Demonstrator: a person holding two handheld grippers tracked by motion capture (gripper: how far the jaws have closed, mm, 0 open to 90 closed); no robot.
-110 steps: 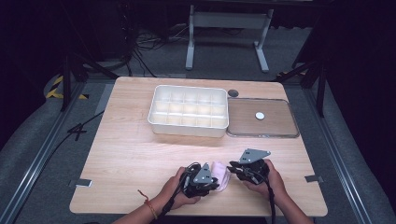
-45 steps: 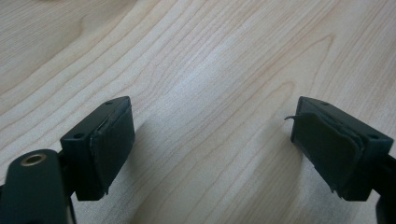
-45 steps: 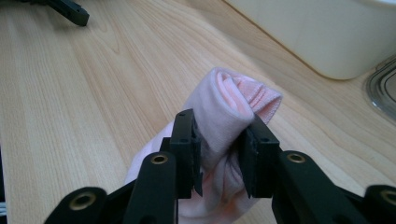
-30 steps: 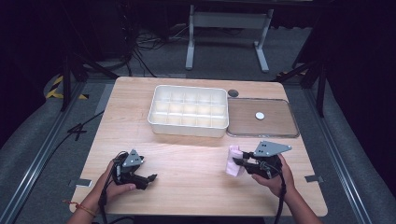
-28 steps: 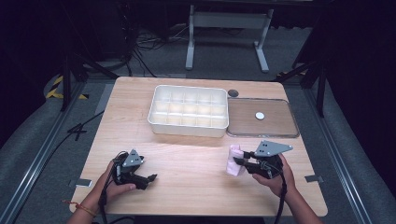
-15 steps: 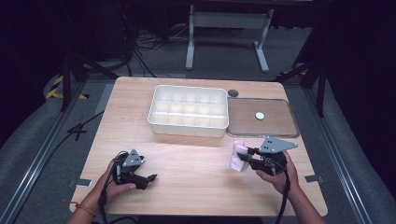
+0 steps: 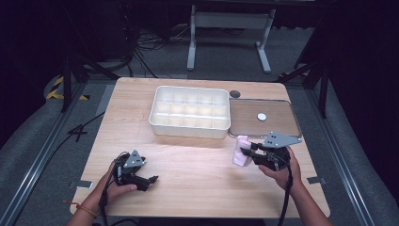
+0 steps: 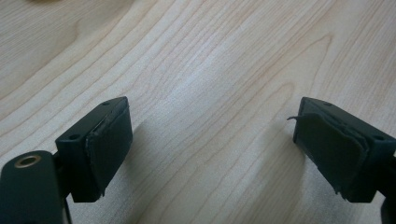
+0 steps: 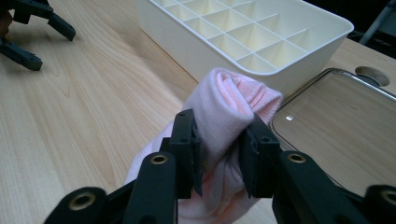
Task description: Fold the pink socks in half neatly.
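A rolled pink sock (image 9: 229, 105) is pinched between the jaws of my right gripper (image 9: 219, 149), which is shut on it. In the high view the pink sock (image 7: 241, 150) hangs just off the table, in front of the right end of the white divided box (image 7: 190, 111), with the right gripper (image 7: 248, 154) pointing left. My left gripper (image 7: 151, 181) rests low over the wood near the front left. Its jaws stand wide open with bare wood between the pads (image 8: 108, 142). The left gripper (image 9: 32, 28) also appears far off in the right gripper view.
A clear lid (image 7: 263, 117) with a small white disc (image 7: 261, 116) lies right of the box. A dark round hole (image 7: 235, 93) sits in the table behind it. The wooden table (image 7: 197, 169) has tape marks at its front corners.
The two grippers were together at the front centre; the left one has moved off to the front left, open. The right one has carried the sock right and towards the box.
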